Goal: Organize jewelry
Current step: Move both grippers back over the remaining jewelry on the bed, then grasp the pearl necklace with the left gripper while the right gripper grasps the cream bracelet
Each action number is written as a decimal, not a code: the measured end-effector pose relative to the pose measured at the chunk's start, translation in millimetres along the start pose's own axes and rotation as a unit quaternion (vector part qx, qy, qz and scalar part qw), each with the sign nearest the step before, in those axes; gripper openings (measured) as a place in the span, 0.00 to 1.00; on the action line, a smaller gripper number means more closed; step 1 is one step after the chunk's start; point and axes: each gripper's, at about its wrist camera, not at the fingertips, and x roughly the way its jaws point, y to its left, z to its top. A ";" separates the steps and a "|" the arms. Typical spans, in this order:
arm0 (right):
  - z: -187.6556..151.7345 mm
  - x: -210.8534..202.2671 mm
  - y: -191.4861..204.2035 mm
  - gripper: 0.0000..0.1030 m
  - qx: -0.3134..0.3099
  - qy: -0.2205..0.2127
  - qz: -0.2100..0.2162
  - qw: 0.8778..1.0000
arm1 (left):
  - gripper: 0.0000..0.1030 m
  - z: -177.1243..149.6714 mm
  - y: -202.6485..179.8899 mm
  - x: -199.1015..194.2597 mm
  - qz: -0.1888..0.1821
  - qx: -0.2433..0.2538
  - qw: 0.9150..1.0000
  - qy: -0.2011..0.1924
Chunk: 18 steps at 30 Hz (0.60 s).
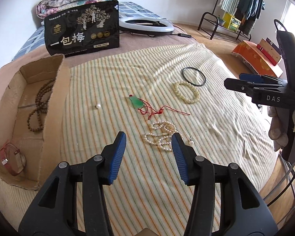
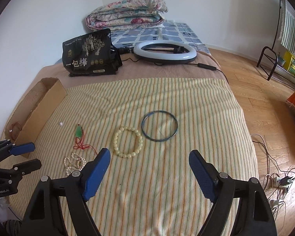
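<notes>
The left gripper (image 1: pixel 148 142) hung with jaws apart and empty over the pearl necklace (image 1: pixel 160 137) near the bed's (image 1: pixel 216 129) front edge. The right gripper (image 2: pixel 149 157), jaws wide and empty, hovered short of the bead bracelet (image 2: pixel 127 142) and bangle (image 2: pixel 159 125) mid-bed; a cardboard box (image 1: pixel 55 106) sat at the left edge.

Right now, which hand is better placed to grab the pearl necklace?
Left. The left tool is open right over the pearl necklace. The right tool faces the bead bracelet instead.
</notes>
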 end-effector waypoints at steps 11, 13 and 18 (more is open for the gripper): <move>-2.5 37.5 -8.6 0.75 0.016 0.031 0.009 0.999 | 0.48 0.1 -22.7 44.1 -0.024 0.013 0.999 0.038; -1.2 41.9 -9.9 0.74 0.019 0.034 0.013 0.999 | 0.48 2.1 -27.1 51.6 -0.025 0.015 0.999 0.042; 1.9 54.0 -10.8 0.72 0.026 0.042 0.021 0.999 | 0.48 4.5 -34.9 69.1 -0.012 0.021 0.998 0.051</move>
